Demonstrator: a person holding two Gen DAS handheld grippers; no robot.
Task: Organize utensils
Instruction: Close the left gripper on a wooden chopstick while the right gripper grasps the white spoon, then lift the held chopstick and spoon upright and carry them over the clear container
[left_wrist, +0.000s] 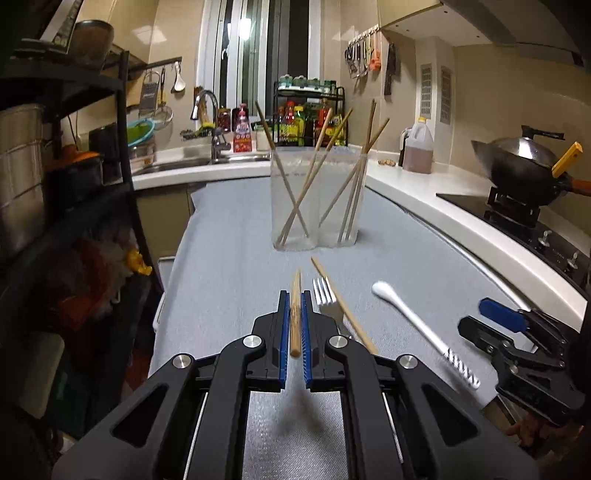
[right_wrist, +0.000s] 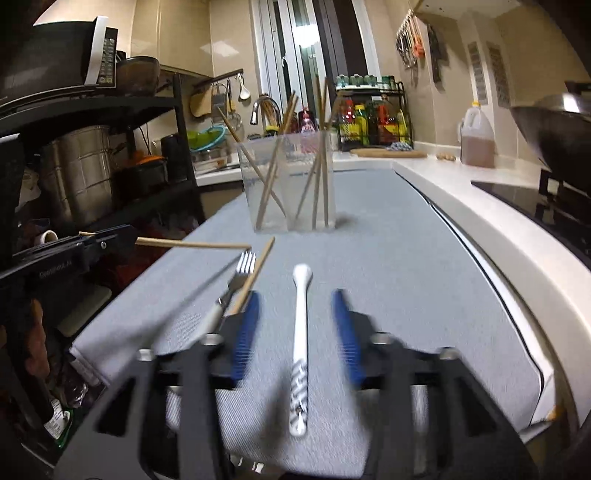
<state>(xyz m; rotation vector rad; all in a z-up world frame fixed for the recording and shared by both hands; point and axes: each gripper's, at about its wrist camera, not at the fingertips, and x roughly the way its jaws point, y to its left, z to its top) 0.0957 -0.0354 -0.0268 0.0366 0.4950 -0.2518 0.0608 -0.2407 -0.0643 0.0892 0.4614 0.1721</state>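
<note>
Blue-padded black fingers of the left gripper (left_wrist: 295, 321) pinch one bamboo chopstick (left_wrist: 295, 314), which lies along the pads and sticks out past their tips, lifted above the grey cloth-covered counter (left_wrist: 229, 258). Just right of these fingers a silver metal fork (left_wrist: 325, 291) lies on the cloth with a second loose bamboo chopstick (left_wrist: 343, 306) across it. Fingers of the right gripper (right_wrist: 295, 325) are spread, and the white ceramic spoon with a striped handle (right_wrist: 301, 332) lies on the cloth between them, touching neither pad. Toward the far edge of the counter stands a clear plastic two-compartment holder (left_wrist: 317, 199) with several chopsticks leaning in both compartments.
</note>
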